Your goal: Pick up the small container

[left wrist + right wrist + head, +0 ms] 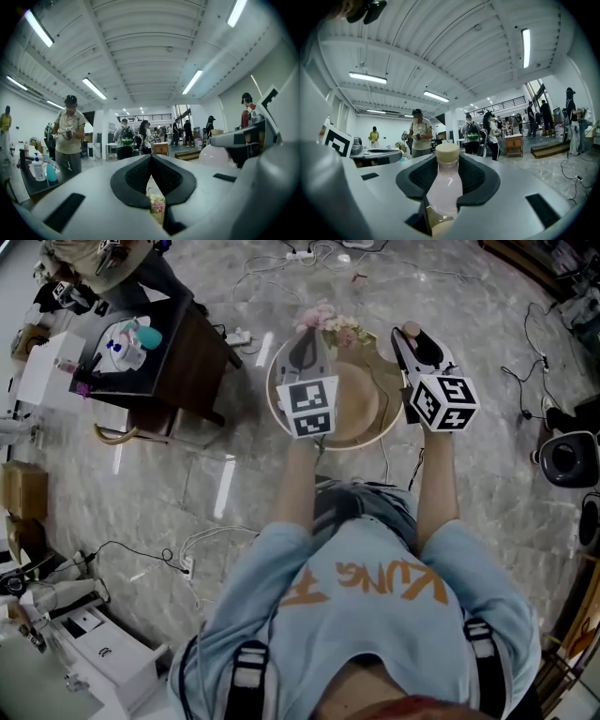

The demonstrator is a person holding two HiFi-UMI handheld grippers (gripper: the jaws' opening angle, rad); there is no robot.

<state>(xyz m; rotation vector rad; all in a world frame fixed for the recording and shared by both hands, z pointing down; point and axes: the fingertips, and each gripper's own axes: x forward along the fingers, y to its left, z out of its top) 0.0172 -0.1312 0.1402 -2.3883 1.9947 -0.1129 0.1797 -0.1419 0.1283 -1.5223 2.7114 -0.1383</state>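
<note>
Marble floor (159,493) surrounds a round table (361,409). The right gripper's (446,161) jaws clamp the small container (444,185) upright between them, so the pickup looks essentially done. The left gripper's (152,164) jaws meet, with nothing between them.

Container (444,190): small bottle, pale pink see-through body, cream screw cap.
Pose: lengthwise along the jaws, cap end poking out past their tips.
Hold: body pinched between the jaws of the right gripper (448,177), touching both sides.
Head view: only the cream cap (410,331) shows, at the gripper's far end.
</note>
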